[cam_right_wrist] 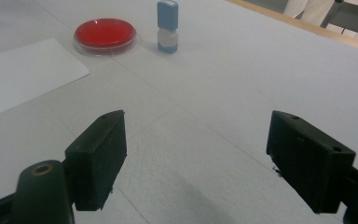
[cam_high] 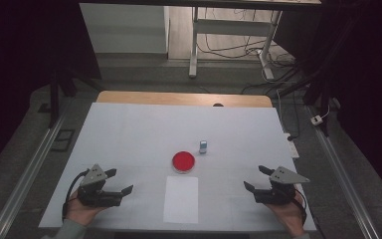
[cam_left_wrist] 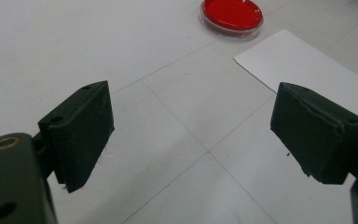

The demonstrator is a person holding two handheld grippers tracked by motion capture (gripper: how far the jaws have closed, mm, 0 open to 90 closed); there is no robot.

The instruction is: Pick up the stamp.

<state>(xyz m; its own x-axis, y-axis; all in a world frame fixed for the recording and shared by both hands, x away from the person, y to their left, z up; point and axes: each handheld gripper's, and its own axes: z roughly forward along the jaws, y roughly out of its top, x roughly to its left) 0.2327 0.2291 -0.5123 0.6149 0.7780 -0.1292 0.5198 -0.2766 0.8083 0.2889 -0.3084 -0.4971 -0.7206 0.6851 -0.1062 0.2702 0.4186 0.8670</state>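
The left gripper (cam_high: pixel 120 182) is resting at the table's (cam_high: pixel 129 129) seven o'clock corner, jaws standing wide with nothing between them. The right gripper (cam_high: pixel 257 179) is sitting at five o'clock, likewise spread and empty. The red dish (cam_high: pixel 183 162) is lying near the centre, the blue-and-white stamp (cam_high: pixel 203 147) standing upright just beside it at two o'clock, the white sheet (cam_high: pixel 181 199) lying at six o'clock from the dish.

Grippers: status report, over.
Left gripper and right gripper open, empty. Red dish, stamp, paper sheet untouched. Nothing in the way.
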